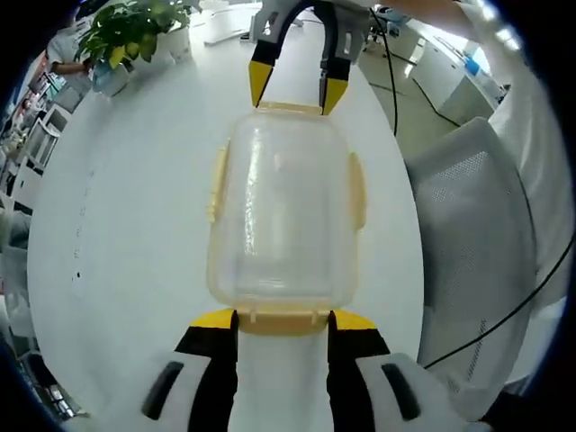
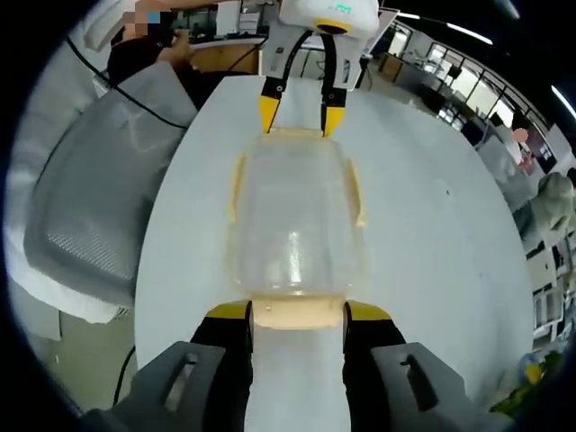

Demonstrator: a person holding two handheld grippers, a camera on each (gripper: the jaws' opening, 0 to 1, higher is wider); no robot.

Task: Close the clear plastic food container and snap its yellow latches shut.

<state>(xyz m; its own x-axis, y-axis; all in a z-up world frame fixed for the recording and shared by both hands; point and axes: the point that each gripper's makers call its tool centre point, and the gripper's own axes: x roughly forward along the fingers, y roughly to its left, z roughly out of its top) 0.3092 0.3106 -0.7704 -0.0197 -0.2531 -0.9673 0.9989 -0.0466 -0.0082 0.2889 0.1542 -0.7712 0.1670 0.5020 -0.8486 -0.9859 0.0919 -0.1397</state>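
- We see the container (image 1: 283, 216) resting on the table (image 1: 126, 225), between our two grippers.
- Our left gripper (image 1: 283, 322) sits at one end latch (image 1: 283, 319), our right gripper (image 1: 292, 90) at the far end.
- A chair (image 1: 472, 243) stands right of the table; a plant (image 1: 135, 31) sits far left.

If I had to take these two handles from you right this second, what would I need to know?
Left tongs: open, tips either side of the yellow latch at one end of the clear box.
Right tongs: open, the same at the opposite end latch.
The box sits on the white table, lid on. Side latches seem to stick out, likely unsnapped.
Done: lid placed. Left: press all four latches shut; whether the end ones are snapped is unclear.
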